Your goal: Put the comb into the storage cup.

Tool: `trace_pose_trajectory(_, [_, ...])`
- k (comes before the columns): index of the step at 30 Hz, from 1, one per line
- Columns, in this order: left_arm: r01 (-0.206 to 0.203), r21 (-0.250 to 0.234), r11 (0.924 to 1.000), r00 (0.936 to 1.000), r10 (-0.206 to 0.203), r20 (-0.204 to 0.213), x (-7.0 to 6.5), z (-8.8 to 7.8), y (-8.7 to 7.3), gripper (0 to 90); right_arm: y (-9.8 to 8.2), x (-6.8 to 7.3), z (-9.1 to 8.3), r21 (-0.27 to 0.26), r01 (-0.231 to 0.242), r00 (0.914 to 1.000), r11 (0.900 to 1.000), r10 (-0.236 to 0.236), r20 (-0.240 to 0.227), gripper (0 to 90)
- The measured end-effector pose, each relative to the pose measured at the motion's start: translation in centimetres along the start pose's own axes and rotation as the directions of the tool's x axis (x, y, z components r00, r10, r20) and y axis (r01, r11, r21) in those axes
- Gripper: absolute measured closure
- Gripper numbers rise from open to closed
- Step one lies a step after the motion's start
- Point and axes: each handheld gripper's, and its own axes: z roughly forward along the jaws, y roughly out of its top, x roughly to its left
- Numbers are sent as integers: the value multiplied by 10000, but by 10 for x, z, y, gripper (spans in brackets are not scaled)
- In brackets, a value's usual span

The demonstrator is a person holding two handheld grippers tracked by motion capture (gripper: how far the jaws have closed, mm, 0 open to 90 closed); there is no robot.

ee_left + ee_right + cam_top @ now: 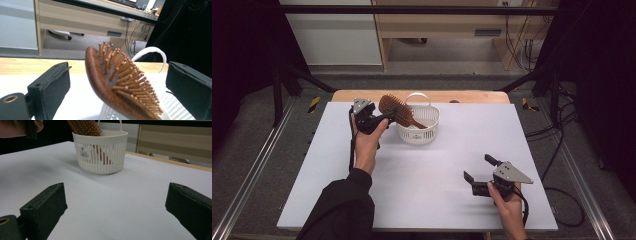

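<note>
A pale grey-white tabletop [422, 170] is seen, laid over a wooden top whose light edge is left exposed along the far side. One thing is carried directly on it: a white slatted basket [418, 131] with a hoop handle, set near the far edge (slightly left of centre). A small printed label is borne on the basket's wall.
</note>
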Motion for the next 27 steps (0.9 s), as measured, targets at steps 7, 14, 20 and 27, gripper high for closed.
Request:
trace_pose_trajectory(7, [-212, 113, 9997, 9998, 211, 53, 2, -11, 4, 53, 0, 0, -2, -16, 53, 9999, 10000, -52, 124, 35])
trace_pose_trajectory(14, [-737, 324, 9968, 9972, 733, 135, -1, -25, 7, 48, 0, 2, -2, 8, 140, 9998, 9999, -140, 108, 35])
trace_pose_trajectory(20, [-1085, 470, 9930, 9939, 1075, 227, -3, -39, 13, 40, 1, 3, -2, -9, 115, 9998, 9999, -114, 178, 35])
trace_pose_trajectory(27, [-1208, 567, 9911, 9925, 1195, 256, -2, -56, 19, 39, 1, 1, -4, -80, 80, 9997, 9999, -78, 248, 35])
